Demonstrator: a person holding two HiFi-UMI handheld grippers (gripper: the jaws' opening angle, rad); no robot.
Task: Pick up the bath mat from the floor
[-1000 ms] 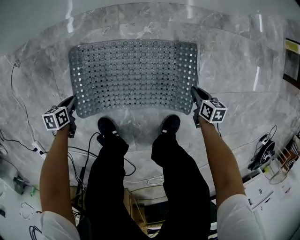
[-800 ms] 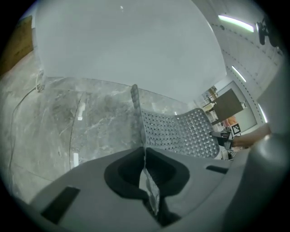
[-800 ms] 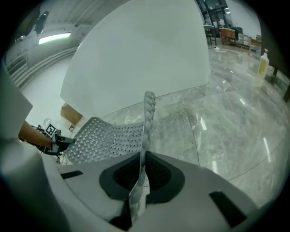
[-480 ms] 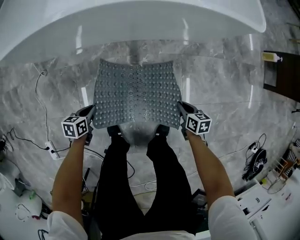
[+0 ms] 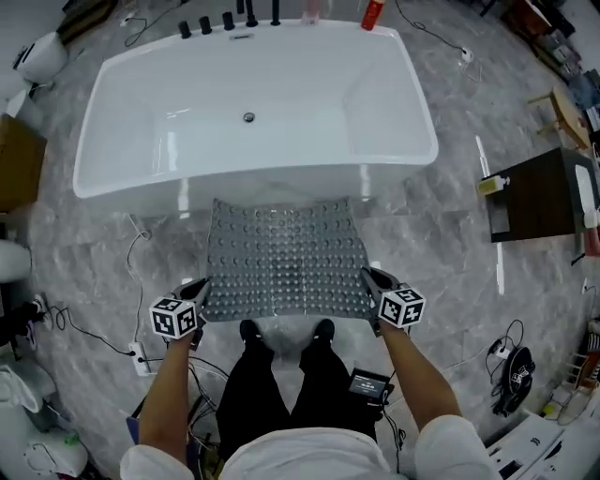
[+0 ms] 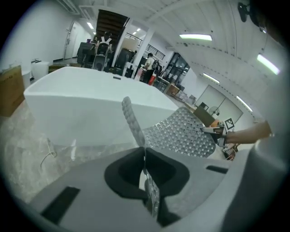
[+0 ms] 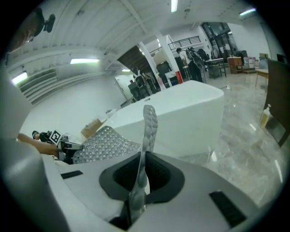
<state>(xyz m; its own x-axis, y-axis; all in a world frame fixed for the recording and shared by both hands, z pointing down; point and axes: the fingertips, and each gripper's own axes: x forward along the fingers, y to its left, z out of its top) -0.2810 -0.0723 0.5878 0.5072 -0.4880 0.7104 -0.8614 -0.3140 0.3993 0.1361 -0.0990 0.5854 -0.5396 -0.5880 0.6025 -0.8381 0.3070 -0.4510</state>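
The grey marble floor (image 5: pixel 450 253) carries a white bathtub (image 5: pixel 253 94), a power strip (image 5: pixel 140 357) and a dark cabinet (image 5: pixel 536 192).

Mat (image 5: pixel 281 258): grey, semi-clear, regular grid of round studs all over.
Tub (image 5: pixel 253 94): plain glossy white. Taps (image 5: pixel 230 21) at far rim: black. Bottle (image 5: pixel 373 13) at far-right rim: red.
Floor (image 5: pixel 450 244): grey marble, pale veins, glossy.
Left gripper (image 5: pixel 197 289), right gripper (image 5: pixel 372 277): black jaws, white cube with black square markers.
Cabinet (image 5: pixel 539 192) at floor's right edge: dark brown.
Box (image 5: pixel 17 164) at floor's left edge: cardboard brown.
Trousers (image 5: pixel 281 394), shoes (image 5: pixel 250 330): black.
Sleeves (image 5: pixel 450 448): white.
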